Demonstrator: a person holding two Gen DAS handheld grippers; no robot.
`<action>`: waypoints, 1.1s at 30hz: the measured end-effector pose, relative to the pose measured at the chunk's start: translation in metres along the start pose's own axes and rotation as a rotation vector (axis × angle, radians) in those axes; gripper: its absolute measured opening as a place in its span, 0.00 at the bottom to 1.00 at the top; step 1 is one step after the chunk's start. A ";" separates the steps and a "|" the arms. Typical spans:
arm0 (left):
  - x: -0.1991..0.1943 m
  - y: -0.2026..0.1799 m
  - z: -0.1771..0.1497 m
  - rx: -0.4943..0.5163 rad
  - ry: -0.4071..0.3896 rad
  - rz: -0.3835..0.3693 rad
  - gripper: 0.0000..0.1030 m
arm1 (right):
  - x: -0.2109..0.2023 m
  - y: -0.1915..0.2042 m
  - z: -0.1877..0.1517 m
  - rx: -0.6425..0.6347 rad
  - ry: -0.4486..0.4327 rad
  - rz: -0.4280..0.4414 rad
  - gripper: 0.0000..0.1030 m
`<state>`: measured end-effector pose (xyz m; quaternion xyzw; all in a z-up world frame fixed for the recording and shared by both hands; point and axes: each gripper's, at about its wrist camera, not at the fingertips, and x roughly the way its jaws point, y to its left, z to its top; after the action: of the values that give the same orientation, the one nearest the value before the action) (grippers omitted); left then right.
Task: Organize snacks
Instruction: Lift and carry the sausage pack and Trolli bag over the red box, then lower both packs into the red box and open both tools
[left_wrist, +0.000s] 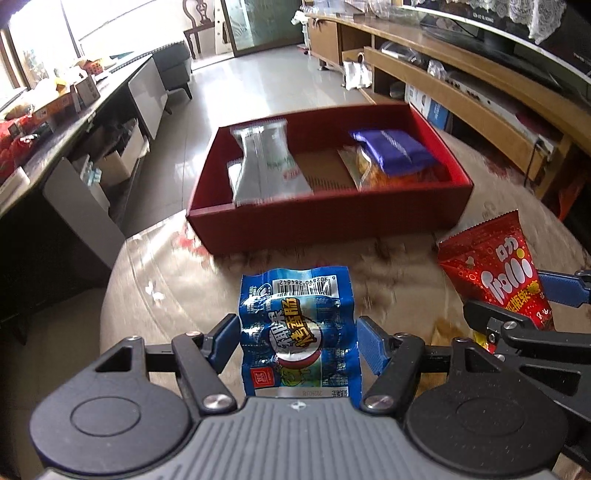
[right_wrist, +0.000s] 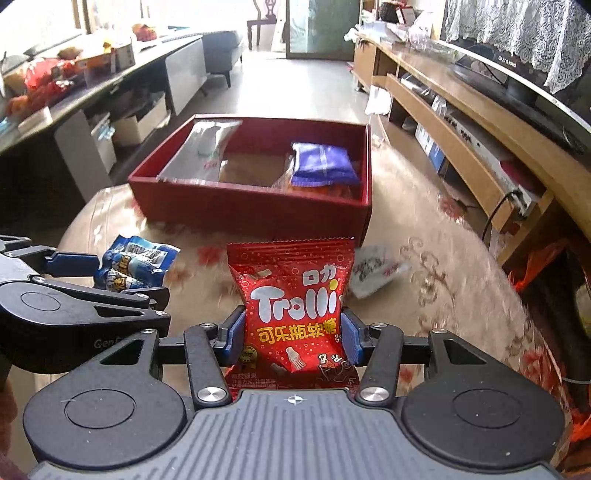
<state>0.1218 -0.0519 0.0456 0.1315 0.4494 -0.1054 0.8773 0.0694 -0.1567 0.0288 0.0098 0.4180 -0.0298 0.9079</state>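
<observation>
My left gripper (left_wrist: 297, 343) is shut on a blue sausage packet (left_wrist: 295, 314), its blue pads pressing both side edges, and holds it above the table. My right gripper (right_wrist: 293, 336) is shut on a red Trolli gummy packet (right_wrist: 291, 284), also off the cloth. Each view shows the other gripper beside it: the right gripper (left_wrist: 517, 299) with the red packet (left_wrist: 491, 258), and the left gripper (right_wrist: 122, 277) with the blue packet (right_wrist: 140, 258). Ahead of both stands an open red box (left_wrist: 332, 229) holding clear silver packets (left_wrist: 262, 162), a purple packet (left_wrist: 395, 147) and an orange snack bag (left_wrist: 365, 170).
The round table (left_wrist: 166, 288) has a floral cloth. A white wrapper (right_wrist: 373, 273) lies on it, right of the red packet. A dark cluttered side table (left_wrist: 55, 129) runs along the left, and a wooden TV stand (left_wrist: 461, 85) along the right. Tiled floor lies beyond the box.
</observation>
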 end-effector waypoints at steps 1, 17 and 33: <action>0.001 0.000 0.005 -0.002 -0.006 0.003 0.63 | 0.001 -0.001 0.004 0.002 -0.007 -0.002 0.58; 0.028 0.008 0.078 -0.066 -0.062 0.033 0.63 | 0.030 -0.017 0.069 0.027 -0.083 -0.014 0.57; 0.055 0.010 0.112 -0.102 -0.069 0.056 0.63 | 0.056 -0.023 0.100 0.034 -0.103 -0.019 0.57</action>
<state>0.2418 -0.0823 0.0652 0.0956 0.4200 -0.0621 0.9003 0.1802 -0.1869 0.0520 0.0200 0.3703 -0.0459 0.9276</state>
